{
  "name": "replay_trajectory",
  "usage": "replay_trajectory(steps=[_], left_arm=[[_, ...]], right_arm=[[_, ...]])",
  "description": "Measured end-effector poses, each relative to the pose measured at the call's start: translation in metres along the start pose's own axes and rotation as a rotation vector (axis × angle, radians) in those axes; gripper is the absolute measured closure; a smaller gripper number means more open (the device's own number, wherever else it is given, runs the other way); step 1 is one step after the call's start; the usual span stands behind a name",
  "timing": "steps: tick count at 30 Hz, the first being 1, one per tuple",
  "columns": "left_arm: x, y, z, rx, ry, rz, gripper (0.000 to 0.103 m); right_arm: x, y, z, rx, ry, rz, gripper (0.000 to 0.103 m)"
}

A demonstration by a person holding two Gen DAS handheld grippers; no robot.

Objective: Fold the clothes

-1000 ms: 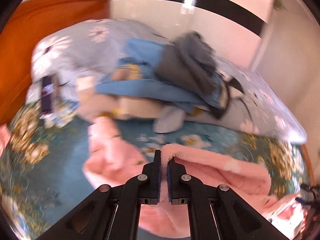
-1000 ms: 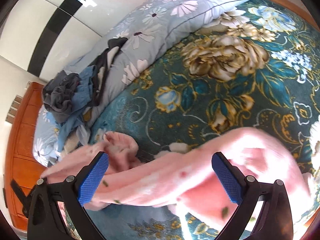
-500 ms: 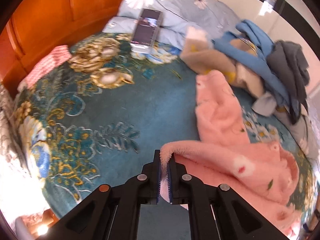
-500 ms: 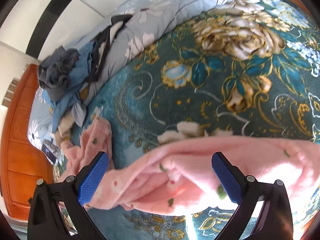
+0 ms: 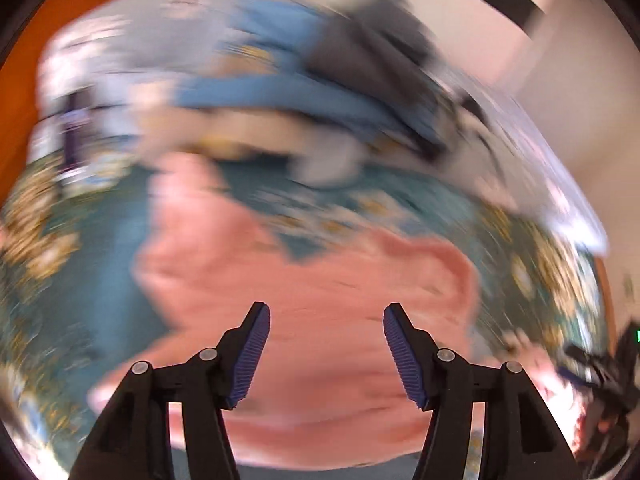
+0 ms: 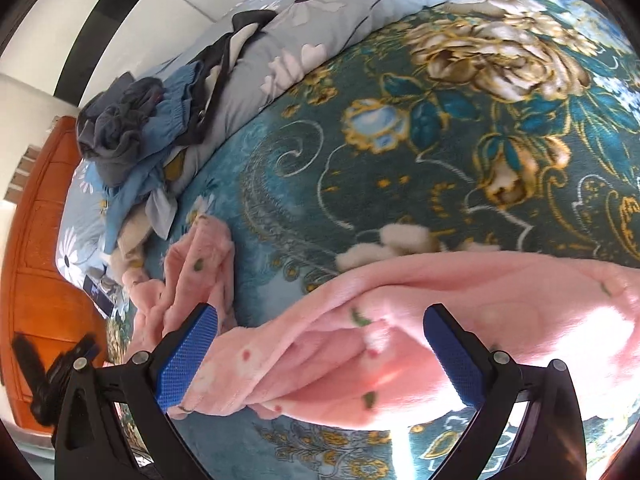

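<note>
Left gripper [image 5: 325,346] jaws spread, nothing between them, view badly blurred, right gripper [image 6: 320,354] jaws spread wide above pink fleece garment [image 6: 420,320], garment lying rumpled on teal floral bedspread [image 6: 440,140], heap of grey and blue clothes [image 6: 132,128] beside pale floral quilt [image 6: 320,12].

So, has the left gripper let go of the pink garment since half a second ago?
Yes. The left gripper now stands open over the pink garment.
</note>
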State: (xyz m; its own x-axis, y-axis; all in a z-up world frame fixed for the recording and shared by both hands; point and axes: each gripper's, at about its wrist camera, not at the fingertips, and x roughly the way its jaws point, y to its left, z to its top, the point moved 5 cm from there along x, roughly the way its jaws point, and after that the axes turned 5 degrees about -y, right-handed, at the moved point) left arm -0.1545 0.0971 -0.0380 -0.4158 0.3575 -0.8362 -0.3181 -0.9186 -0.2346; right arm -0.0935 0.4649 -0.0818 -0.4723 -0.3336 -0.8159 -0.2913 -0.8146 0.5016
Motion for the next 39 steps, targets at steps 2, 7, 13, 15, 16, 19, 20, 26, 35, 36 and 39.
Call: replay_trajectory(steps=[2, 7, 13, 15, 16, 19, 20, 26, 35, 36, 39], left_arm=[[0.031, -0.031, -0.010, 0.090, 0.074, 0.020, 0.039], [0.071, -0.037, -0.035, 0.163, 0.176, 0.124, 0.044], [0.048, 0.018, -0.034, 0.035, 0.097, 0.170, 0.094], [0.027, 0.050, -0.024, -0.041, 0.032, 0.198, 0.094], [0.017, 0.066, -0.019, -0.078, 0.000, 0.212, 0.094], [-0.023, 0.125, -0.005, -0.226, -0.099, 0.265, 0.094], [-0.037, 0.146, 0.000, -0.278, -0.134, 0.285, 0.094], [-0.118, 0.255, -0.013, -0.451, -0.274, 0.430, 0.094], [-0.145, 0.333, -0.092, -0.678, -0.270, 0.503, 0.094], [-0.145, 0.339, -0.100, -0.689, -0.258, 0.513, 0.094], [-0.144, 0.356, -0.122, -0.725, -0.222, 0.540, 0.094]], right_arm=[[0.003, -0.001, -0.005, 0.011, 0.013, -0.007, 0.000], [0.004, -0.008, -0.015, 0.034, 0.030, -0.013, 0.000], [0.013, -0.012, -0.016, 0.064, 0.045, -0.013, 0.000], [0.015, -0.007, -0.015, 0.053, 0.049, 0.003, 0.000], [0.016, -0.003, -0.015, 0.042, 0.051, 0.010, 0.000], [0.016, 0.007, -0.013, 0.014, 0.048, 0.027, 0.000], [0.016, 0.011, -0.012, 0.005, 0.046, 0.035, 0.000], [0.015, 0.054, -0.001, -0.128, 0.019, 0.089, 0.000], [0.079, 0.113, -0.027, -0.327, 0.177, 0.067, 0.000], [0.084, 0.113, -0.031, -0.343, 0.191, 0.042, 0.000], [0.083, 0.088, -0.042, -0.324, 0.226, -0.035, 0.000]])
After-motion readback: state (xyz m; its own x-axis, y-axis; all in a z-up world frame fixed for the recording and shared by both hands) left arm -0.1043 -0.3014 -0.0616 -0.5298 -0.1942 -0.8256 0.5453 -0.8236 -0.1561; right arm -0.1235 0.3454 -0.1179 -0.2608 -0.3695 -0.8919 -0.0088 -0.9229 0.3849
